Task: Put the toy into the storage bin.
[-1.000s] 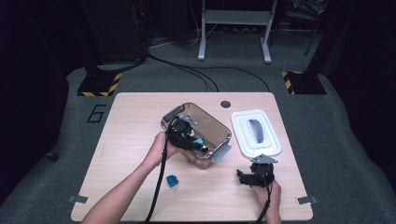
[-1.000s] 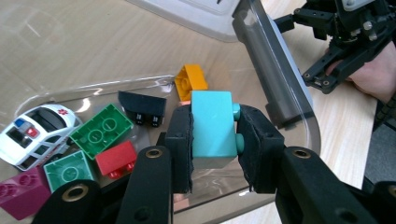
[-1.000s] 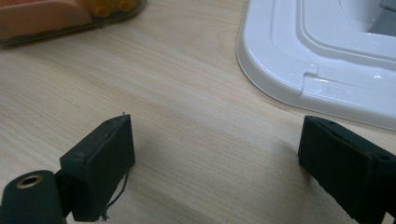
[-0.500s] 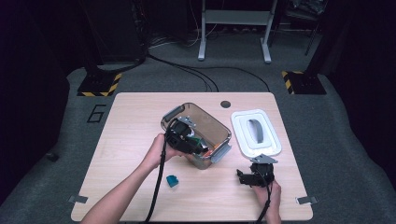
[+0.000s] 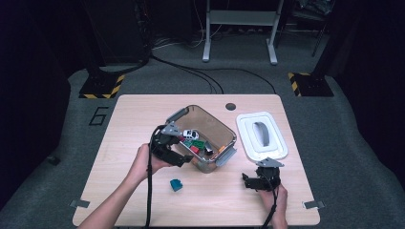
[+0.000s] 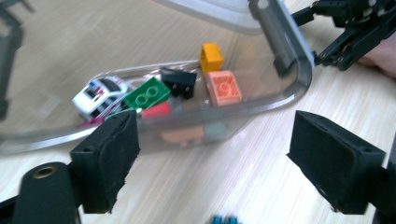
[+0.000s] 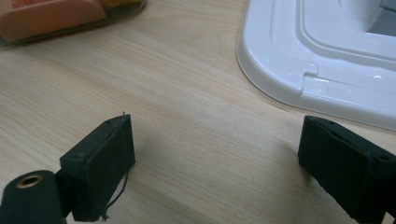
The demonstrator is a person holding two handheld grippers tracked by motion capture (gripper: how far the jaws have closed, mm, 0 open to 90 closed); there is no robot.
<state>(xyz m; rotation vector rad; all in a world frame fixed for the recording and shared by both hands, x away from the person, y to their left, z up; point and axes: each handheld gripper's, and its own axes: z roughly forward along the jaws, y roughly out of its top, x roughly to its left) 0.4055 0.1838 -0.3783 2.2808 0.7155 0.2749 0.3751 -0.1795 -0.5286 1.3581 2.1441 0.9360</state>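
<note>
the left gripper (image 5: 184,158) hovers beside the clear plastic bin (image 5: 224,135) of small toys; its jaws have just been opening and stand apart, empty. a small teal block (image 5: 176,184) lies on the light wooden table (image 5: 119,124), near it. the right gripper (image 5: 248,181) rests with jaws apart near the white plastic lid (image 5: 248,129).

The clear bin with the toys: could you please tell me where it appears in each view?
High view: the clear bin sits mid-table, left of the white lid.
Left gripper view: clear bin spans the upper half.
Right gripper view: clear bin edge, top-left corner.
Shared landmark: the light wooden table.
</note>
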